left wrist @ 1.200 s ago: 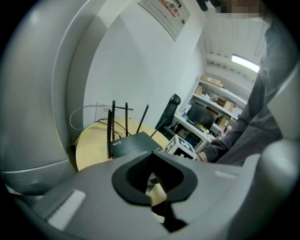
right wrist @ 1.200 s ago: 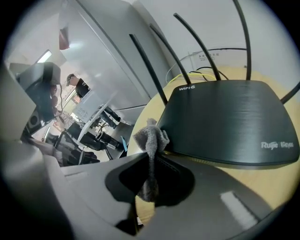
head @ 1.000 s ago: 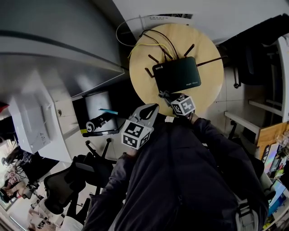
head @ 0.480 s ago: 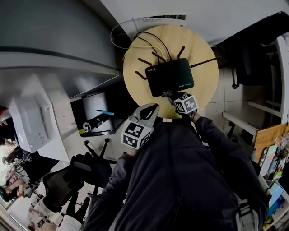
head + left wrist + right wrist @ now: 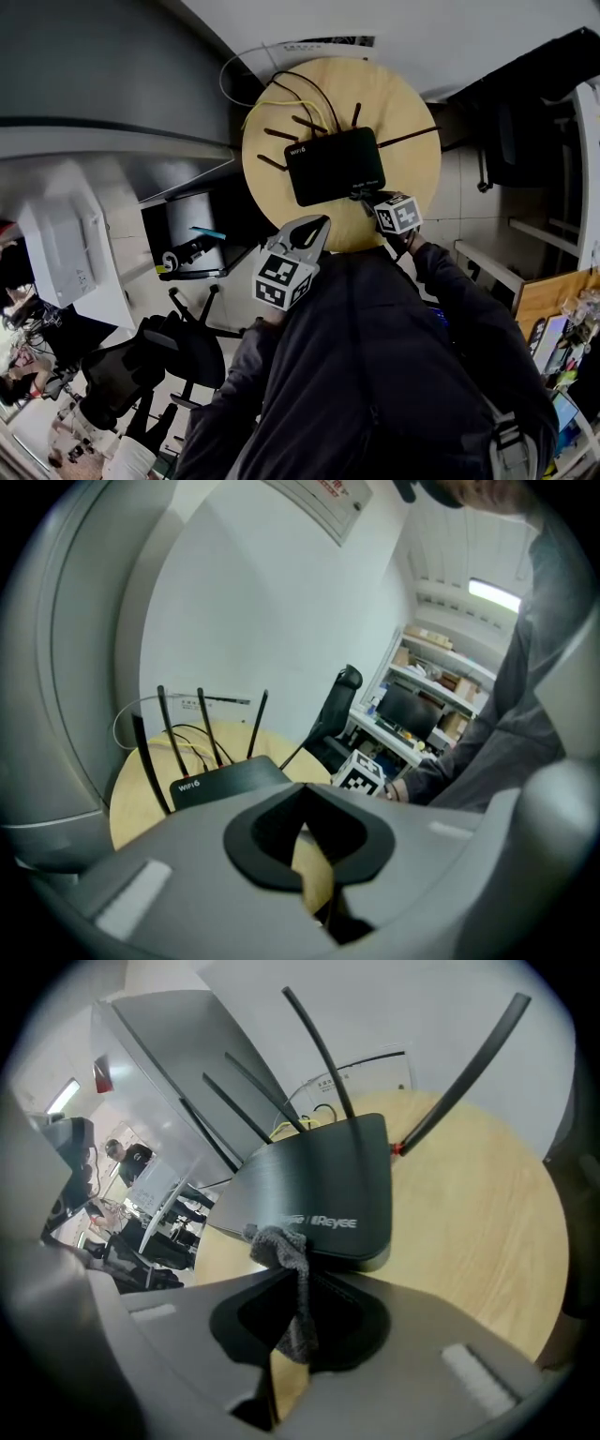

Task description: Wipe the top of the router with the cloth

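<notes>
looks like the very start of the wipe. pinched tight in the right tongs [image 5: 292,1288]: the grey cloth [image 5: 281,1246], bunched up at the near edge of the router [image 5: 335,166] and seeming to touch it. sitting near the middle of the round counter [image 5: 417,159], that router, flat black top facing up. pressed together with nothing between them, the left tongs [image 5: 314,227], held back by the body and well away from the counter.

next, most likely: push the cloth forward over the flat top, press down softly, sweep from side to side.

mind the far edge. thin antennas [image 5: 323,1054] sticking up there, with wires [image 5: 281,94] just behind, easy to snag or knock. lots of smooth top to cover before reaching them. more antennas out at the left and right sides too, so best to stop each sweep just short of the edges. bare wood on the right of the router, so room to swing out that way. no hard shoves, or might slide toward the wires. could bring the left tongs in to hold the router steady.
</notes>
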The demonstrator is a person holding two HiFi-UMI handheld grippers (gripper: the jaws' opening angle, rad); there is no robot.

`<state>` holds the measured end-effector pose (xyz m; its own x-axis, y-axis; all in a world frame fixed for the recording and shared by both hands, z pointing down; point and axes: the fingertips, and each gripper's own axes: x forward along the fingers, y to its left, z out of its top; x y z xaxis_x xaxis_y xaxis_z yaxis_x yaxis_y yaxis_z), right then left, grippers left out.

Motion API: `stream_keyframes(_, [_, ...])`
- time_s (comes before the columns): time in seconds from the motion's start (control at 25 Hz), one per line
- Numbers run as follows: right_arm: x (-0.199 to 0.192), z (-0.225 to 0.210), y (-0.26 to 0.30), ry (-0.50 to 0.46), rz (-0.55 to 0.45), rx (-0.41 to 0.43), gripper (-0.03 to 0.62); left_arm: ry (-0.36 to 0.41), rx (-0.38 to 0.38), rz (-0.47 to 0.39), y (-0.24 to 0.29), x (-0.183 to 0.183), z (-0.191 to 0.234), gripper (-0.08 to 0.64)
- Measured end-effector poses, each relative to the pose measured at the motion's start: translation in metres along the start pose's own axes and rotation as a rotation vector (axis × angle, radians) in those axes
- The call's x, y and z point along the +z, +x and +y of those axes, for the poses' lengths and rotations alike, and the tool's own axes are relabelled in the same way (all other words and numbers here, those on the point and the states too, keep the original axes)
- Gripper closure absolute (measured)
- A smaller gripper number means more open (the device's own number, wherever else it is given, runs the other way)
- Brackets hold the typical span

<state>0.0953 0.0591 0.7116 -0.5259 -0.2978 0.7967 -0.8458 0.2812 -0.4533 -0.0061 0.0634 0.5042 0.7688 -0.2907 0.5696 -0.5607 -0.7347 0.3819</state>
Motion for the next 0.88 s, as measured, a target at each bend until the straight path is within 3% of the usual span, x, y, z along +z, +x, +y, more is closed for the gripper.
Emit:
stream_keyframes(0.2, [-0.007, -0.026, -0.014, 0.026, 0.012, -0.015, 0.563, -0.003, 0.011, -0.007, 0.016, 0.009, -0.012, 0.56])
stream_keyframes(0.48, [-0.009, -0.044, -0.025, -0.011, 0.024, 0.008, 0.563, -0.001, 0.022, -0.016, 0.038, 0.018, -0.029, 0.56])
stream_keyframes(0.72, [-0.009, -0.023, -0.036, -0.29, 0.076, 0.068, 0.563, -0.016, 0.041, -0.031, 0.045, 0.021, -0.034, 0.56])
stream_keyframes(0.88, [0.011, -0.016, -0.058, -0.345, 0.012, 0.073, 0.563, -0.02, 0.05, -0.048, 0.045, 0.024, -0.033, 0.56])
